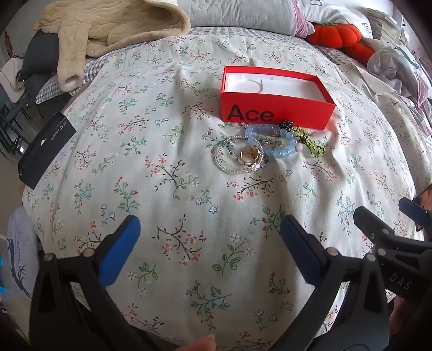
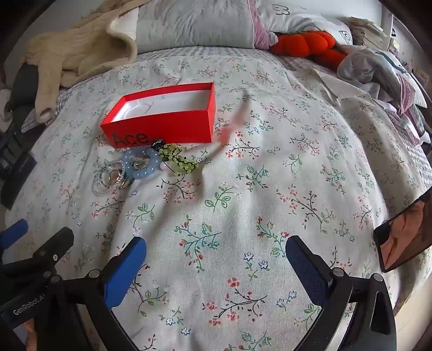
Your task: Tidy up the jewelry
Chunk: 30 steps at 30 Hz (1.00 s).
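An open red "Ace" box with a white lining sits on the floral bedspread. Just in front of it lies a pile of jewelry: a blue bead bracelet, a green bead bracelet, clear bead bangles and gold rings. My left gripper is open and empty, well short of the pile. My right gripper is open and empty, to the right of the pile and nearer the bed's front.
A black box lies at the bed's left edge. A beige fleece garment, pillows and an orange plush are at the far end. Crumpled clothes lie at the right. A phone lies at the right edge.
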### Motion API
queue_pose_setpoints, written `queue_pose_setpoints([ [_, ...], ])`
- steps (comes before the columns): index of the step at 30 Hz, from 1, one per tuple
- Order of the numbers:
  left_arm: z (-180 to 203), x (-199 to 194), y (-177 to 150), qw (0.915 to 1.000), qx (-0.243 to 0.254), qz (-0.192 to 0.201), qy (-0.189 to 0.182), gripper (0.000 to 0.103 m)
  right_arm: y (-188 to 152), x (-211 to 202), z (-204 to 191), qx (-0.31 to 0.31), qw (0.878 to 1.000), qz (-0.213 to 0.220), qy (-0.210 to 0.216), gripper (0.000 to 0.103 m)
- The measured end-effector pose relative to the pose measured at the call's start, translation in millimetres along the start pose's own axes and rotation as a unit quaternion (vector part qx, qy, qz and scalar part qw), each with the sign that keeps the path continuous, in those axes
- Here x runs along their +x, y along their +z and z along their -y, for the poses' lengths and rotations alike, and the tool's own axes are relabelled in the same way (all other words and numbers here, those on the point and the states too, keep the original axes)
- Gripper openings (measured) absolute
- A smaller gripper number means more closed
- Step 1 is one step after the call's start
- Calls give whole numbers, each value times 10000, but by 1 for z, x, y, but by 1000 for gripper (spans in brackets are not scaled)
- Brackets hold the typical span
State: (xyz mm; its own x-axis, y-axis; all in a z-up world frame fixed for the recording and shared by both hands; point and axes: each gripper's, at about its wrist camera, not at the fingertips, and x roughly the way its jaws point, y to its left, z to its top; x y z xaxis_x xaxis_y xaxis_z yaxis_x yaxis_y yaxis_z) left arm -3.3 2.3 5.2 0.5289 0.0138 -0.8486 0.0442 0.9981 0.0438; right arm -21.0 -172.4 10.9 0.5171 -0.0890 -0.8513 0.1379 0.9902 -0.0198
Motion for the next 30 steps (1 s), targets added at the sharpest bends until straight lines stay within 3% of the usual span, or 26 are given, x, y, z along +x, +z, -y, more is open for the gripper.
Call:
queue_pose_setpoints([
  [30,0,-4,2,10000,-24,22,0,103,-1,1,5,32,10000,53,11,103],
])
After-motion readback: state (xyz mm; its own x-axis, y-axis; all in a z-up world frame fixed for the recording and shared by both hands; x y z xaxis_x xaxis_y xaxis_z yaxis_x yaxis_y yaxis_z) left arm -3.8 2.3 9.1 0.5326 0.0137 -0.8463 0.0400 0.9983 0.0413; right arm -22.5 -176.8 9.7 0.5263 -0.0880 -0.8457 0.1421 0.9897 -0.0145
